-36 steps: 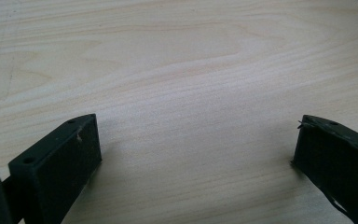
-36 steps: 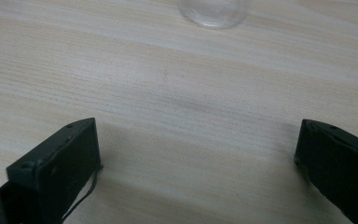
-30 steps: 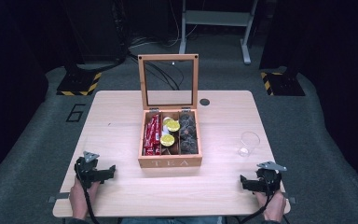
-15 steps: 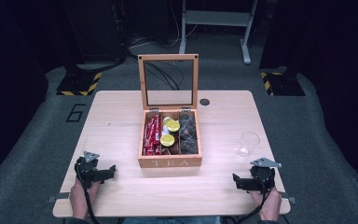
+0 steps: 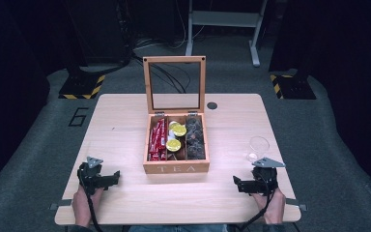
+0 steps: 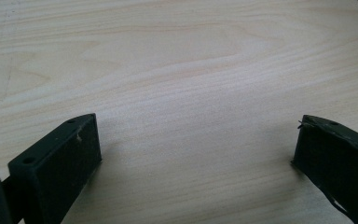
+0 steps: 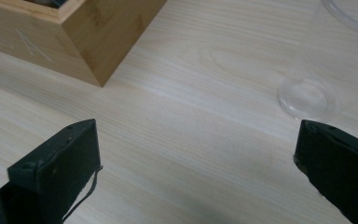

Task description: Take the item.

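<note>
— from the high view, what do you see?
— my left gripper and my right gripper rest low on the bench, either side of the open tea box. a clear cup stands just behind the right one.
— left gripper view?
— my fingers are wide apart over bare wood, holding nothing.
— right gripper view?
— fingers wide too, empty. box corner at upper left, cup at upper right.

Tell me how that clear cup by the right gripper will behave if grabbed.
The clear cup looks thin-walled and empty, so probably light and easy to crush or tip. Its smooth wall may slip between the jaws. The right gripper is open beside it.
</note>
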Demonstrator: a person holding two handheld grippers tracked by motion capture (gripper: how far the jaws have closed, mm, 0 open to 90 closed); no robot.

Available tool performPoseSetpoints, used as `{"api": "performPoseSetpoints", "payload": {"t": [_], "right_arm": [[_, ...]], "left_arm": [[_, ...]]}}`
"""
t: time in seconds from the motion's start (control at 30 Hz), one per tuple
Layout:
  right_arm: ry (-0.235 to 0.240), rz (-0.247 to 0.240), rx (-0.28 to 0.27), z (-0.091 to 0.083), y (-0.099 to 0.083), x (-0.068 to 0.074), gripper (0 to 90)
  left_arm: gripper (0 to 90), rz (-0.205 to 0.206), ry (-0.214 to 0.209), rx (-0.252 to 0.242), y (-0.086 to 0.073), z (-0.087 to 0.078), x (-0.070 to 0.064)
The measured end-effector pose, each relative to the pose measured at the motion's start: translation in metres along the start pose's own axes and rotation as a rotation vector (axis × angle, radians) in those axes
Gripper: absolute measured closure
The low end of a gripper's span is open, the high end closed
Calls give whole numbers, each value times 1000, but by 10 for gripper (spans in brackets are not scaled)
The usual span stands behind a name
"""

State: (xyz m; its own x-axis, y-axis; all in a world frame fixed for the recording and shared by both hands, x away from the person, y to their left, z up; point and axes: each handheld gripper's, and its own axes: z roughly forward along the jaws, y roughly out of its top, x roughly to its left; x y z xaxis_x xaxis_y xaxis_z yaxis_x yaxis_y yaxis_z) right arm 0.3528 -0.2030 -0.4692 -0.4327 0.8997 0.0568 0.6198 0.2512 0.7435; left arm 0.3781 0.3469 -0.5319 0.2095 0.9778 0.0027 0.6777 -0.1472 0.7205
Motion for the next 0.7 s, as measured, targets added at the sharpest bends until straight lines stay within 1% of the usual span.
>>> {"api": "performPoseSetpoints", "payload": {"t": [0.07, 0.1, 0.13, 0.23, 0.47, 0.53, 0.57, 0.7], "right_arm": [[12, -10, -7, 1, 4, 2, 0], [16, -8, -1, 2, 6, 4, 0], [19, -21, -3, 3, 7, 4, 0], [32, -30, -2, 5, 12, 9, 0], [68, -50, -17, 4, 27, 18, 0], [73, -74, -25, 4, 33, 21, 0], [79, -70, -24, 4, 35, 24, 0], [101, -100, -27, 6, 47, 32, 0]], "left_arm": [[3, 0, 0, 0, 0, 0, 0], [3, 0, 0, 0, 0, 0, 0], [3, -1, 0, 0, 0, 0, 0], [3, -1, 0, 0, 0, 0, 0], [3, -1, 0, 0, 0, 0, 0], [3, 0, 1, -2, 0, 0, 0], [3, 0, 1, -1, 0, 0, 0], [3, 1, 1, -1, 0, 0, 0]]}}
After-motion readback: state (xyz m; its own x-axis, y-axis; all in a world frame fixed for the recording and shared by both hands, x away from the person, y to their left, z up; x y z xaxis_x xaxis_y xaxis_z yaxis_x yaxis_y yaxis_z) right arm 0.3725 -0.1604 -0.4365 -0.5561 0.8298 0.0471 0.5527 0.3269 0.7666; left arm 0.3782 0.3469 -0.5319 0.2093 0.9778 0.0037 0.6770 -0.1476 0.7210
